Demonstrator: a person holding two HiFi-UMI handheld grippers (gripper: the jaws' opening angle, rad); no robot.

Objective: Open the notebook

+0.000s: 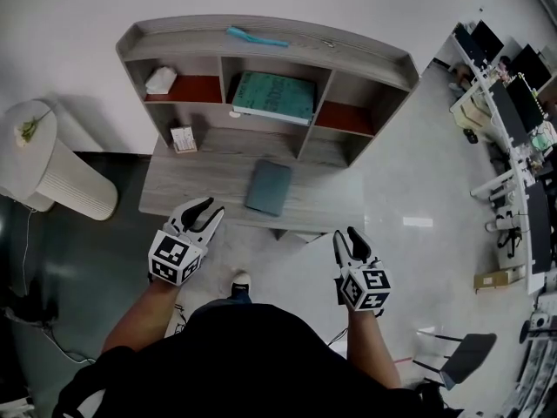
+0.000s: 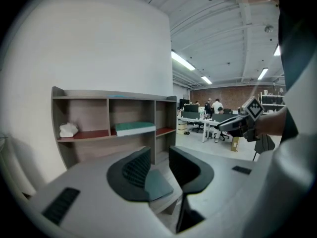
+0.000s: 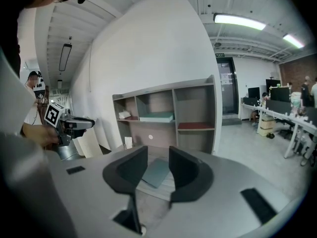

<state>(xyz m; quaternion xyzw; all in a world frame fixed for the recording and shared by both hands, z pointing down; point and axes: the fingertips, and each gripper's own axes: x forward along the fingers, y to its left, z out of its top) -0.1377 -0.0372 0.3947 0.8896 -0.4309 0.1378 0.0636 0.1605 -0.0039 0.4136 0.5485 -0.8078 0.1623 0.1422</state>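
Closest in, the left gripper [image 1: 207, 212] and the right gripper [image 1: 347, 237] are held out in front of the person, short of the worktop [image 1: 196, 181] and well apart from each other. Each has its jaws apart with nothing between them; in each gripper view only the distant notebook shows through the gap. The notebook [image 1: 268, 187] lies flat and closed on the worktop, near its front edge and a little right of centre, its grey-green cover up and slightly skewed. Neither gripper touches it, so this reads as the approach, with the opening itself not yet begun. The next move likely calls for one gripper to pin the book while the other slips a jaw under the free edge of the cover and turns it over; which long side is the spine cannot be told. Beyond, a small card [image 1: 183, 138] stands at the back of the worktop, and the shelf unit [image 1: 261, 46] holds a green book [image 1: 274, 94] in its middle bay.
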